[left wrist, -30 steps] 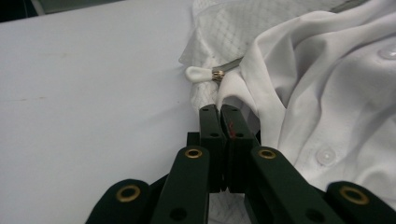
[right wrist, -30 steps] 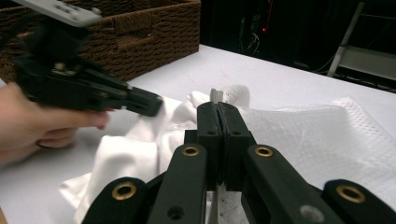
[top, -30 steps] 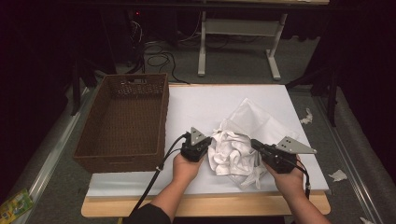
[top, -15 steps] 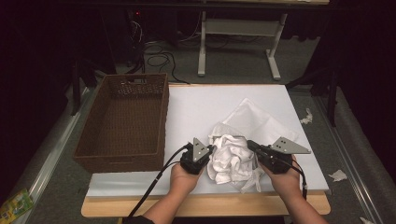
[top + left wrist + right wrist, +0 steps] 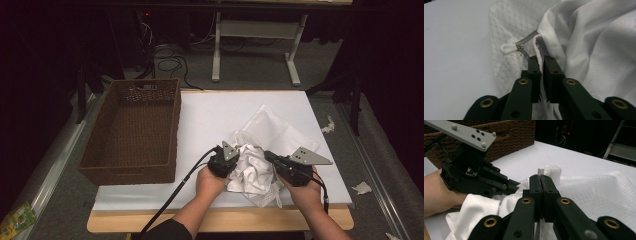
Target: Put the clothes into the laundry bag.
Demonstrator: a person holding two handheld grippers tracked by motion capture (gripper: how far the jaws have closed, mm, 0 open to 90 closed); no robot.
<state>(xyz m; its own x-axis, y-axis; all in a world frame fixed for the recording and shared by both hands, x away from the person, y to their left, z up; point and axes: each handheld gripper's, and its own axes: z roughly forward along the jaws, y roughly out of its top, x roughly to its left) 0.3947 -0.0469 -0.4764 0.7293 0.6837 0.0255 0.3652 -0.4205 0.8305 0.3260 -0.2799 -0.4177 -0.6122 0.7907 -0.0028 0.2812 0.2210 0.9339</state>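
Two tools work one white garment (image 5: pixel 260 150) at the near edge of the bench (image 5: pixel 215 115). The left tool (image 5: pixel 539 62) has its jaws nearly together and has just been easing them apart; a thin white strip of the cloth runs between them, with one grey cord ending in a white tip (image 5: pixel 509 48) just beyond. The right tool (image 5: pixel 540 181) is pressed together, pinching a fold of the same garment, which lies bunched between both tools. One brown woven basket (image 5: pixel 132 130) stands well to the left tool's left.
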